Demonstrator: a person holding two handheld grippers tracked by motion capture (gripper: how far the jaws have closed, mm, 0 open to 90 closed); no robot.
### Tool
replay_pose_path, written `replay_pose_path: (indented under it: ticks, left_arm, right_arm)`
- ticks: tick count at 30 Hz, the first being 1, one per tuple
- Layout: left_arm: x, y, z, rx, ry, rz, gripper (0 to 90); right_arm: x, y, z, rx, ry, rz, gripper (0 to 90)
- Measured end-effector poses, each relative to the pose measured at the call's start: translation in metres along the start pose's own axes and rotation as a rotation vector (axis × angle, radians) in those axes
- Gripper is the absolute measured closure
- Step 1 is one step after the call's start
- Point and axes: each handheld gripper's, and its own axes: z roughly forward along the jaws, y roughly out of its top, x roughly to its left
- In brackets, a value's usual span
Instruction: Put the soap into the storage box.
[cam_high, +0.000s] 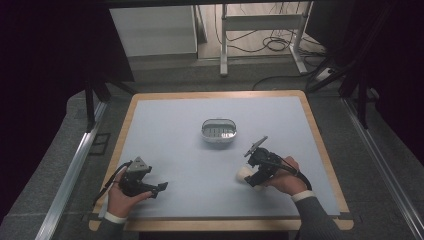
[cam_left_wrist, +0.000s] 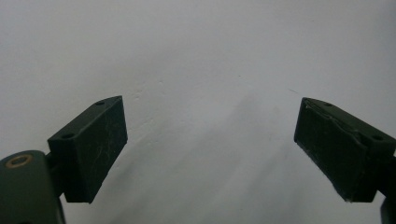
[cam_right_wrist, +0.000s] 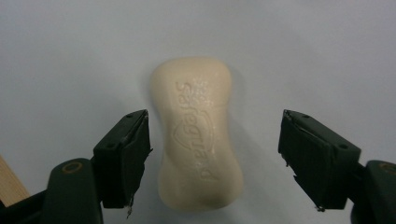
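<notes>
Grey matting covers the table (cam_high: 165, 130), whose wooden edge frames it, and beyond it stands a desk frame with loose cables on the floor. One soap (cam_right_wrist: 198, 135) lies flat on the mat, embossed face up, between the fingers (cam_right_wrist: 123, 156) of the right gripper (cam_right_wrist: 215, 158); it sits closer to the left finger, which looks just beside its flank, and apart from the right finger. Those fingers stand spread either side of the bar, not yet pressing on it, likely lined up across its narrow waist so a squeeze holds firmly. One dish (cam_high: 219, 130) waits ahead of the fingertips, well apart, probably where the bar belongs. The left gripper (cam_left_wrist: 210, 140) hovers over bare mat, fingers spread wide with nothing between them, seemingly parked out of the way. Counted: one soap, one dish, two grippers
</notes>
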Motion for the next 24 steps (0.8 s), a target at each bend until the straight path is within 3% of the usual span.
replay_pose_path:
  ticks: [4, 8, 14, 15, 24]
  left_arm:
    - [0.000, 0.000, 0.000, -0.001, 0.001, 0.000, 10.0]
    - [0.000, 0.000, 0.000, 0.000, -0.001, 0.000, 10.0]
    - [0.001, -0.001, 0.000, -0.002, -0.001, -0.002, 10.0]
    - [0.001, -0.001, 0.000, -0.002, -0.002, -0.003, 10.0]
    - [0.001, -0.001, 0.001, -0.002, 0.000, -0.004, 10.0]
  right_arm:
    - [0.003, 0.003, 0.012, 0.061, 0.000, -0.023, 28.8]
    - [0.005, 0.006, 0.018, 0.088, 0.007, -0.035, 30.5]
    - [0.009, 0.009, 0.029, 0.153, -0.014, -0.064, 45.1]
    - [0.009, 0.009, 0.029, 0.155, -0.007, -0.062, 48.3]
    - [0.009, 0.010, 0.027, 0.156, -0.018, -0.072, 49.2]
